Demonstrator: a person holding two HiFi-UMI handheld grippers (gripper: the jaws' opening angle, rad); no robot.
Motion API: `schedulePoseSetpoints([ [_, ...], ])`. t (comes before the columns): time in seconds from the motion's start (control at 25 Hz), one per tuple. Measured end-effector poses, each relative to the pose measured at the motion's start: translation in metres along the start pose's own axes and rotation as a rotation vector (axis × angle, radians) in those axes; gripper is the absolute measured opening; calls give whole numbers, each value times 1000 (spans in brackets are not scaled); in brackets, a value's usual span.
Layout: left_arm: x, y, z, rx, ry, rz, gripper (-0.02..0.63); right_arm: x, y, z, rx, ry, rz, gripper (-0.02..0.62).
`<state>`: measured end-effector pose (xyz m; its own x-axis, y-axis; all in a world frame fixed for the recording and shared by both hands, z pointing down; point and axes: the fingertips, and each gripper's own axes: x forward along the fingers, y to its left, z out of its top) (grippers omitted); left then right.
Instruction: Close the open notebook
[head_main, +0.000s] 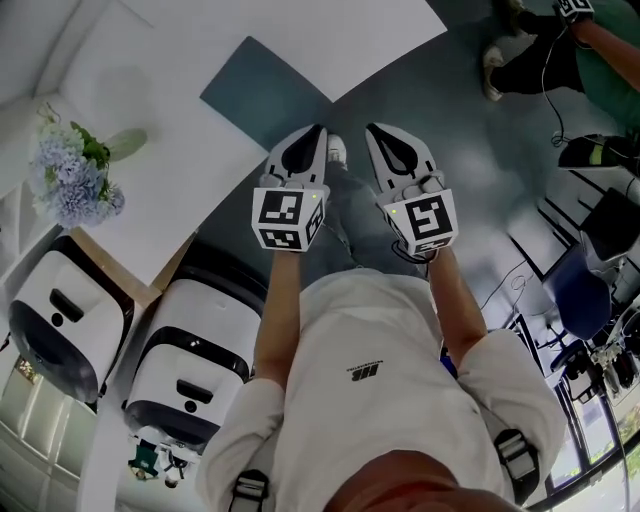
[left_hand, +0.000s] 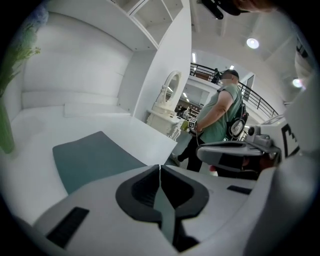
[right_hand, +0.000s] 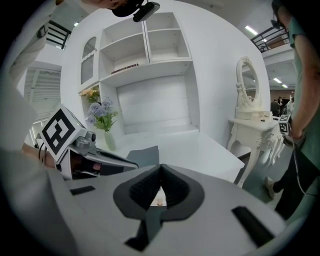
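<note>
Head view, left claw (head_main: 318, 132) beside desk edge (head_main: 380, 58)

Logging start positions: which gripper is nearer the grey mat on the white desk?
Left. The left gripper is held just short of the grey mat, off the desk edge; the right gripper is alongside it, farther from the mat.

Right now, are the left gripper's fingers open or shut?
Shut. In the left gripper view, the left gripper has its fingers meeting at the tips, with nothing held between them.
</note>
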<state>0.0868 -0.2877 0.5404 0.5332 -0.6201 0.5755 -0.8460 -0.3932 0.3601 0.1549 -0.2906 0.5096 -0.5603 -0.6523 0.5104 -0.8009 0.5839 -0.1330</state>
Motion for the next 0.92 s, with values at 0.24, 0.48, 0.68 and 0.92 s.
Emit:
schedulePoseSetpoints([
  [0.24, -26, -10, 4, 29, -21, -13, 0, -15, 14, 4, -7, -8, -12, -5],
  [0.48, -43, -8, 5, 36, -41, -9, 0, -19, 29, 9, -27, -17, -9, -5],
  [0.68, -52, -6, 10, 38, -56, 5, 0, -24, 34, 15, -41, -21, -9, -5],
  [0.92, -61, -6, 14, 40, -68, 22, 0, -28, 37, 15, -49, -21, -2, -5],
])
